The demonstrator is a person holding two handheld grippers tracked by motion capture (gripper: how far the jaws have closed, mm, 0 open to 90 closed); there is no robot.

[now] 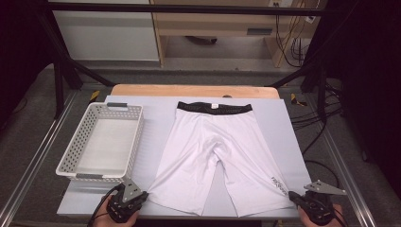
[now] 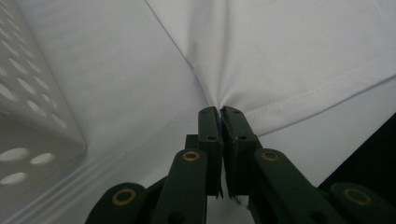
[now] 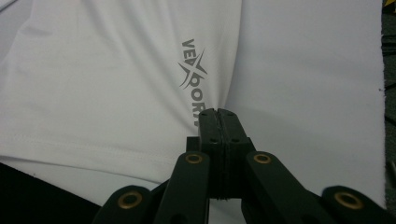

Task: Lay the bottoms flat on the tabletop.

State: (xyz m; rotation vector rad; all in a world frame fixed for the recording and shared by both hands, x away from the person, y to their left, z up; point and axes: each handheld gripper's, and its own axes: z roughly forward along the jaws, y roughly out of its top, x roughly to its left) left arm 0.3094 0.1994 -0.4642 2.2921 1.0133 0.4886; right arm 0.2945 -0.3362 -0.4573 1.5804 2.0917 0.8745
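Observation:
White shorts (image 1: pixel 217 151) with a black waistband (image 1: pixel 214 108) lie flat on the light mat, legs toward me. My left gripper (image 1: pixel 143 195) is at the near-left leg's outer hem corner. In the left gripper view its jaws (image 2: pixel 219 111) are shut on that fabric (image 2: pixel 289 56), which puckers into the tips. My right gripper (image 1: pixel 293 196) is at the near-right leg's outer edge. In the right gripper view it (image 3: pixel 217 112) is shut on the shorts (image 3: pixel 93 84) just below the grey printed logo (image 3: pixel 194 70), with a crease running into the jaws.
An empty white perforated basket (image 1: pixel 135 142) stands left of the shorts, and its wall (image 2: pixel 28 93) is close to my left gripper. The pale mat (image 1: pixel 279 123) covers the wooden table. Dark frame bars and cables surround the table, and the near edge is right by both hands.

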